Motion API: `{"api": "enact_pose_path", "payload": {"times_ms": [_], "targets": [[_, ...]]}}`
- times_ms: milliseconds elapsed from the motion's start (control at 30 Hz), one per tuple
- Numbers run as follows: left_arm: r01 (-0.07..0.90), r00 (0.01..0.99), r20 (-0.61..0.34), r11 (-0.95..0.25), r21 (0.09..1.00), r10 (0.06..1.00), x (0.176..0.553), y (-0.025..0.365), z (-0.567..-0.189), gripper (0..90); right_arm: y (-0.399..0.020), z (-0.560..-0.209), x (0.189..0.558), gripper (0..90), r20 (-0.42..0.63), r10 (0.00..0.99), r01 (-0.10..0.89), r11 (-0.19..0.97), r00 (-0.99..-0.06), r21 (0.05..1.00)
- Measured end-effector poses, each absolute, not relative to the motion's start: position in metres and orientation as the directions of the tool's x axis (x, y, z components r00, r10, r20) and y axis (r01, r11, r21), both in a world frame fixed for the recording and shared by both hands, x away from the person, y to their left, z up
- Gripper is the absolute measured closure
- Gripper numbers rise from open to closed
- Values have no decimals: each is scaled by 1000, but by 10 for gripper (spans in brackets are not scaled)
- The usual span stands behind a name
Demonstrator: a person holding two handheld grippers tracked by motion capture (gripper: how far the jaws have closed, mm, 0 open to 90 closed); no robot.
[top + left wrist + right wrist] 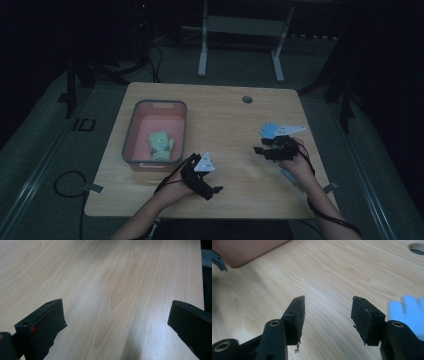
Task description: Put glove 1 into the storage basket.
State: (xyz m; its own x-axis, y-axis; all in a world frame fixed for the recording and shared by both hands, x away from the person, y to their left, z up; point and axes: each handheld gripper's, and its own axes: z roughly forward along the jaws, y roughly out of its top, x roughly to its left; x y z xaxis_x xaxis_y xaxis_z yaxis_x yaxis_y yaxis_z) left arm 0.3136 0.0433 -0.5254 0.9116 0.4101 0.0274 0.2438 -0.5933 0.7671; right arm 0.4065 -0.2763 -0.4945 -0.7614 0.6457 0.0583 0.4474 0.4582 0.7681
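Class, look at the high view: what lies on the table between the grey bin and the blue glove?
Nothing: between the grey bin and the blue glove the wooden table is bare in the high view.

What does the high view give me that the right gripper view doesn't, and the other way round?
High view: the whole table, the green glove lying in the pink bin, the left gripper open over bare wood, both forearms. Right gripper view: the right gripper up close, jaws part open with nothing between them. Both: the blue glove beside the right gripper, the table's round hole, and the bin's wall.
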Motion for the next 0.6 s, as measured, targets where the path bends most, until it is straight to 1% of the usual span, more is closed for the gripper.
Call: {"api": "enact_pose_path", "payload": {"times_ms": [100,133,233,333,467,533,600], "targets": [[249,912,21,-596,764,409,312,43,-532,7,-287,-497,407,456,50,662,456,457,-748,764],[251,913,17,-595,763,408,312,43,-535,7,-290,-498,407,473,45,669,458,457,-742,762],[251,912,20,-597,762,409,309,43,-541,7,-300,-499,409,477,37,688,464,448,-725,764],[255,908,19,-588,768,419,306,46,-545,7,-309,-499,414,501,22,708,467,441,-706,766],[258,902,25,-584,770,431,302,49,-549,7,-321,-500,427,554,17,742,488,424,-671,763],[261,900,24,-580,772,436,300,51,-550,7,-324,-501,434,567,6,748,494,431,-663,755],[264,897,23,-575,774,442,298,53,-551,7,-327,-503,443,601,1,760,508,433,-650,744]]}}
